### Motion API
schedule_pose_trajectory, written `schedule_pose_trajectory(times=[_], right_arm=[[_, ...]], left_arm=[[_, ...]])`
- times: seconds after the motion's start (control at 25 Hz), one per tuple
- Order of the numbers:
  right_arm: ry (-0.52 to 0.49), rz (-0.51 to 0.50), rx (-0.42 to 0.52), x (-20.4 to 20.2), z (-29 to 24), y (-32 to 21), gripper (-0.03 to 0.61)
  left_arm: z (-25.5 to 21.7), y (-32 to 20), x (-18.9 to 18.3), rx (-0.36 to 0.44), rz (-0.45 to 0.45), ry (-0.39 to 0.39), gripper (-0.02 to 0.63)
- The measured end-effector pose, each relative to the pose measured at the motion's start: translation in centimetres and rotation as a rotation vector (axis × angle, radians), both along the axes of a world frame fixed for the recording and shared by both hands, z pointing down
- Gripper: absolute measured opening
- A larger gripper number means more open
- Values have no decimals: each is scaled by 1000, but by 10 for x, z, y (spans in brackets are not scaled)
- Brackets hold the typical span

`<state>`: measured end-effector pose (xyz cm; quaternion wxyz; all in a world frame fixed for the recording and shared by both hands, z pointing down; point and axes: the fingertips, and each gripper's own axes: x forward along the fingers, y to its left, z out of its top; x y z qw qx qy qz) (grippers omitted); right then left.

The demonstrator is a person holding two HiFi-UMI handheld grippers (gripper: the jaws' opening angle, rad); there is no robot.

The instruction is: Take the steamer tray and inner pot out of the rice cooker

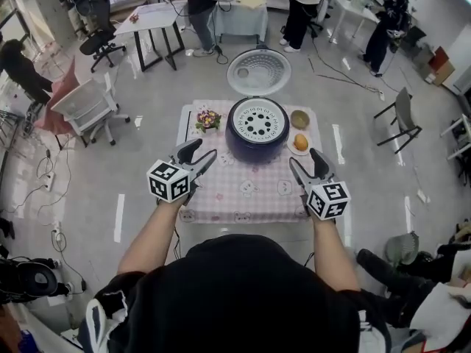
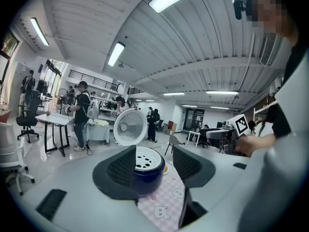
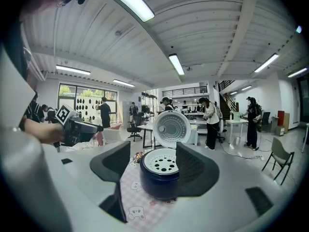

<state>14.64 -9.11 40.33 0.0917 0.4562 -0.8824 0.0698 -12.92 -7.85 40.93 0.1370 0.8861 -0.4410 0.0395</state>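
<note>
Holding one gripper in each hand over the near half of the table (image 1: pixel 221 206), I have both wide open and empty. The left gripper (image 1: pixel 200 153) sits at 7 o'clock from the rice cooker (image 1: pixel 257 147), the right gripper (image 1: pixel 305 160) at 5 o'clock. Neither touches anything. In the left gripper view and the right gripper view the cooker shows through the gap between the spread jaws, still apart from them, with nothing in between.

The table wears a pink checked cloth with small cartoon faces. The dark blue, round rice cooker stands toward the table's far edge. Its lid (image 1: pixel 258 72) is swung up and back at 12 o'clock, showing its pale ribbed inside. The white steamer tray (image 1: pixel 257 121), pierced with round holes, sits in the cooker's mouth and fills it. I cannot see the inner pot; the tray covers whatever lies beneath it.

At 3 o'clock from the cooker, a small plate (image 1: pixel 300 151) holds one orange, rounded item. Just beyond it, at 2 o'clock, stands a small bowl (image 1: pixel 299 118) whose contents I cannot make out. At 9 o'clock stands a little bunch of flowers (image 1: pixel 208 118).

Beyond the table, people stand among desks and office chairs, well apart from it.
</note>
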Motion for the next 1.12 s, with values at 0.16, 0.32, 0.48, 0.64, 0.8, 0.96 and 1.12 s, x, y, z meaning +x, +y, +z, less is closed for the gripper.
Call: schedule_pose_trajectory(times=[0.16,0.32,0.48,0.64,0.8,0.96,1.12], right_arm=[[4,-7,-8,-24,3,-12,307],[2,16,-7,-34,-2,-20,307],[8,27,-16,-40,-2,-25,307],[13,18,-21,-46,0,-32,304],[5,13,-23,-48,1,-44,304],[-8,6,-34,-45,7,-58,302],[-14,-12,-32,-50,6,-74,299]], left_arm=[[0,-16,-24,-1,-4,7,247],[-2,-28,-39,-8,11,7,247],[-5,-36,-48,-5,20,12,247],[-2,-42,-53,-5,20,22,247],[3,-49,-57,-18,14,22,247],[7,-59,-55,-25,8,11,247],[3,-71,-61,-21,-2,-3,247]])
